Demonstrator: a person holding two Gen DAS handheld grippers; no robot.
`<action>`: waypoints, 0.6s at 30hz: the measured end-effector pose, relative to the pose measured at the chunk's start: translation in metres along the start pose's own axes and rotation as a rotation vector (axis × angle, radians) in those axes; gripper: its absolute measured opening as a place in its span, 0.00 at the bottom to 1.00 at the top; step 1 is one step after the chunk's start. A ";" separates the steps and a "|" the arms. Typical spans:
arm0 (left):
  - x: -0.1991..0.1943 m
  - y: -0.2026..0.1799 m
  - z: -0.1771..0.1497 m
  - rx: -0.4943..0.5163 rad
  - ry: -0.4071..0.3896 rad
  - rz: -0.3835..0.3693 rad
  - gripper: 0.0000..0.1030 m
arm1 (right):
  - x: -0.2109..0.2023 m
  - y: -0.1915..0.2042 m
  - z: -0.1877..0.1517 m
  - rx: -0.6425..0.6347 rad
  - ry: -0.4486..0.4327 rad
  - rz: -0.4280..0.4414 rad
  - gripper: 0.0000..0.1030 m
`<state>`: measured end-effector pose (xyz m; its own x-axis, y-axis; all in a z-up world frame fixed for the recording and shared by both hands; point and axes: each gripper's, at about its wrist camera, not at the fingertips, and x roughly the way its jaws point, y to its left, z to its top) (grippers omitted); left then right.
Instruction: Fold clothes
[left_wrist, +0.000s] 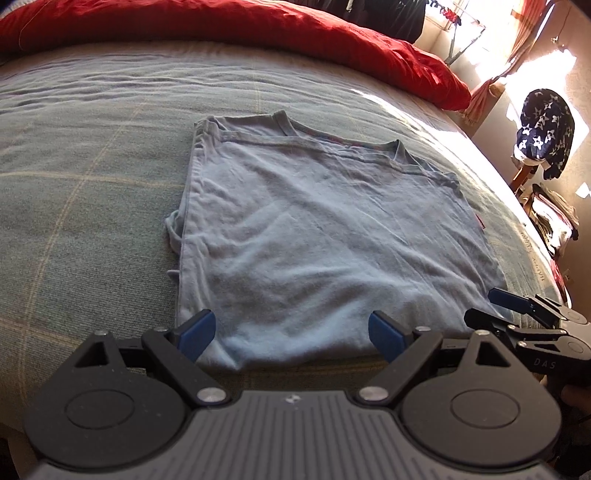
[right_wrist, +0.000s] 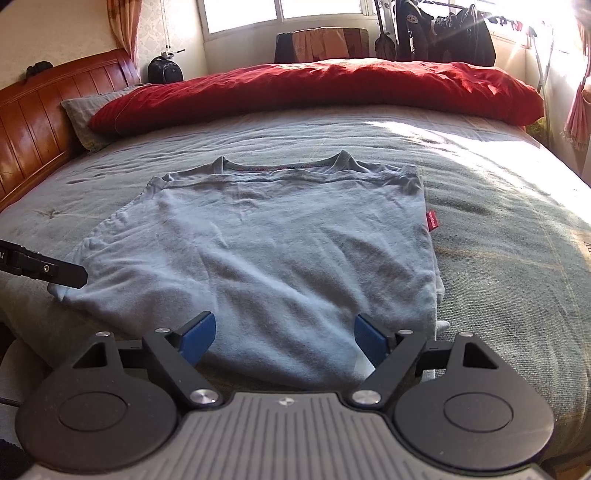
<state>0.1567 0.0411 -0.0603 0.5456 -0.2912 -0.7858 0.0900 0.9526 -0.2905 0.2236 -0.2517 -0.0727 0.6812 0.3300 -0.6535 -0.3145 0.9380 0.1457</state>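
Light-blue T-shirt (right_wrist: 266, 251) lies flat, sleeves folded in, wrinkled.

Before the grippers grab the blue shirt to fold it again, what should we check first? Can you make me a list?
1. Left gripper open: ok, fingers wide apart.
2. Right gripper open: ok, fingers wide apart.
3. Light blue cotton T-shirt lies flat on the grey-green bedspread: ok, only small wrinkles.
4. Sleeves tucked in: not ok, a bit of fabric sticks out at one side.
5. Both grippers at the shirt's near hem: ok, but whether the fingers touch it, cannot tell.
6. Room to fold toward the red quilt: ok, bare bedspread beyond the collar.
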 end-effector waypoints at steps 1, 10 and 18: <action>0.001 0.002 -0.002 -0.008 0.003 -0.002 0.87 | 0.000 0.001 0.000 -0.002 0.003 -0.002 0.83; -0.010 0.015 0.011 -0.025 -0.072 -0.034 0.87 | -0.001 0.019 0.001 -0.032 0.006 0.009 0.83; -0.012 0.027 0.024 0.016 -0.063 -0.023 0.87 | -0.007 0.032 -0.001 -0.078 0.013 0.015 0.86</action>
<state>0.1722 0.0725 -0.0457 0.5945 -0.3077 -0.7429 0.1161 0.9471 -0.2993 0.2081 -0.2237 -0.0637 0.6678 0.3420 -0.6612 -0.3754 0.9217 0.0977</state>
